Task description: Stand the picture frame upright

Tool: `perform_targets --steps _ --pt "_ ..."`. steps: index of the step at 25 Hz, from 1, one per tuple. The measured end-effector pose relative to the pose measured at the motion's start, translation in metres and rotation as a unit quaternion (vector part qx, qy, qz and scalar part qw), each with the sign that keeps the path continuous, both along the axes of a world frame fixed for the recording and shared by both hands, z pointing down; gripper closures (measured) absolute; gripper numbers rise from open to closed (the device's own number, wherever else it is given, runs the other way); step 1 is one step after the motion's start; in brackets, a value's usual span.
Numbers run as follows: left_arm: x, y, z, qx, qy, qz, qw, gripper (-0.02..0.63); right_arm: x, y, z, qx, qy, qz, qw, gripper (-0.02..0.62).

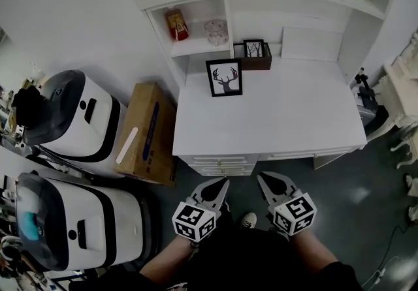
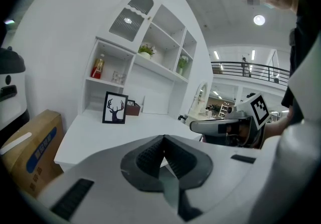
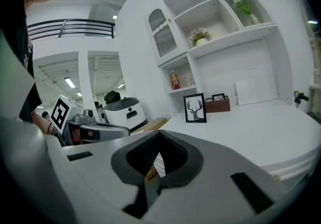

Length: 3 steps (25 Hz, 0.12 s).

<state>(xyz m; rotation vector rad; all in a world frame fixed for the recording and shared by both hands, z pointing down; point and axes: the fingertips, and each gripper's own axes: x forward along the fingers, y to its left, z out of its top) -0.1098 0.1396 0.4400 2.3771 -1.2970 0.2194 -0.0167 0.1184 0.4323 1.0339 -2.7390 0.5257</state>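
White surface (image 1: 281,113), drawers along the front edge. A black picture frame (image 1: 225,77) with a deer print stands upright near the back left corner. Just behind it, to the right, there's a small brown box (image 1: 256,60) with a smaller frame (image 1: 253,47) in it. A white panel (image 1: 311,44) leans on the back wall. The shelf (image 1: 196,48) on the left has a red bottle (image 1: 177,25) and a glass jar (image 1: 216,31). A cardboard box (image 1: 147,132) sits on the floor (image 1: 366,179) beside the surface.
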Motion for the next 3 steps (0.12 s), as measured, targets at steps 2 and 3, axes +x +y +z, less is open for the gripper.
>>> perform_targets --steps 2,3 --pt "-0.0004 -0.0006 -0.0004 0.001 -0.001 0.001 1.0000 0.600 -0.0006 -0.0005 -0.0007 0.002 0.001 0.000 1.000 0.592" --pt "-0.0006 -0.0008 -0.0005 0.002 -0.002 0.002 1.0000 0.601 -0.0009 -0.0008 -0.0010 0.003 0.001 0.000 1.000 0.592"
